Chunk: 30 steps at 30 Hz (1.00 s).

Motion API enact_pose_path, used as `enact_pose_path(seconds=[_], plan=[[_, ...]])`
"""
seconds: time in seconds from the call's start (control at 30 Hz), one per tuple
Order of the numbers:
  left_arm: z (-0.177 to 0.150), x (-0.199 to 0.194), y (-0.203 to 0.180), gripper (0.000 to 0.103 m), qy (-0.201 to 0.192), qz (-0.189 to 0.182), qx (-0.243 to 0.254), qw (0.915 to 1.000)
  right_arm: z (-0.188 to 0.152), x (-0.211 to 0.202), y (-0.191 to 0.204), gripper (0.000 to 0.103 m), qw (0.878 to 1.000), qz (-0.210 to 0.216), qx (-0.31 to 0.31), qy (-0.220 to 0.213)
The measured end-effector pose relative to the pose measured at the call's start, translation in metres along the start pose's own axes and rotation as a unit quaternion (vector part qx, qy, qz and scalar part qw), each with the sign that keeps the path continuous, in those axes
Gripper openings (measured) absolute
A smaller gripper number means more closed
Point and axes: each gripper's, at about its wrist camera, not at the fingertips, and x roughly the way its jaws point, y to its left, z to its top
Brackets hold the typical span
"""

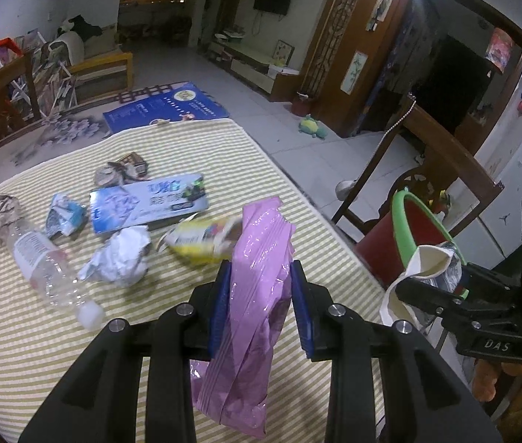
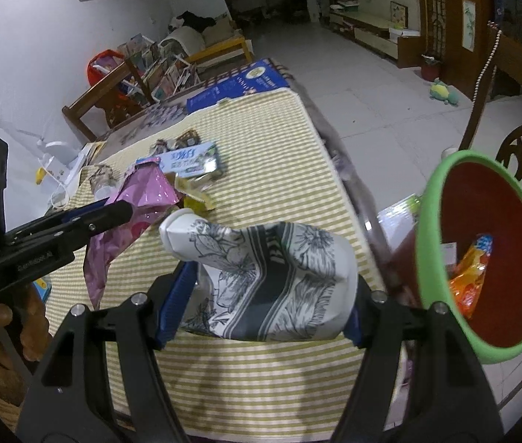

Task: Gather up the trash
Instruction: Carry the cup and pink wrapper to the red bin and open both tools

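Observation:
My left gripper (image 1: 261,277) is shut on a pink plastic wrapper (image 1: 257,295) and holds it above the striped table (image 1: 187,147); the wrapper also shows in the right wrist view (image 2: 142,199). My right gripper (image 2: 264,295) is shut on a crushed white paper cup with a black flower print (image 2: 261,277), held near the table's right edge beside a red bin with a green rim (image 2: 489,258). The bin (image 1: 408,229) holds an orange wrapper (image 2: 471,277). On the table lie a clear plastic bottle (image 1: 43,262), a white paper ball (image 1: 120,258), a yellow packet (image 1: 201,240) and a blue box (image 1: 150,203).
A crumpled blue wrapper (image 1: 65,217) and brown paper scraps (image 1: 124,170) lie farther back on the table. A wooden chair (image 1: 427,155) stands behind the bin. A blue board (image 1: 168,103) lies at the table's far end. Tiled floor lies to the right.

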Motion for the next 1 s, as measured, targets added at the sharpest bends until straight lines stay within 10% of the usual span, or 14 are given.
enact_pose_path(seconds=[1.0], plan=[[0.056, 0.086, -0.197, 0.029, 0.02, -0.12, 0.115, 0.9859, -0.001, -0.06, -0.208, 0.077, 0.98, -0.126, 0.146, -0.055]])
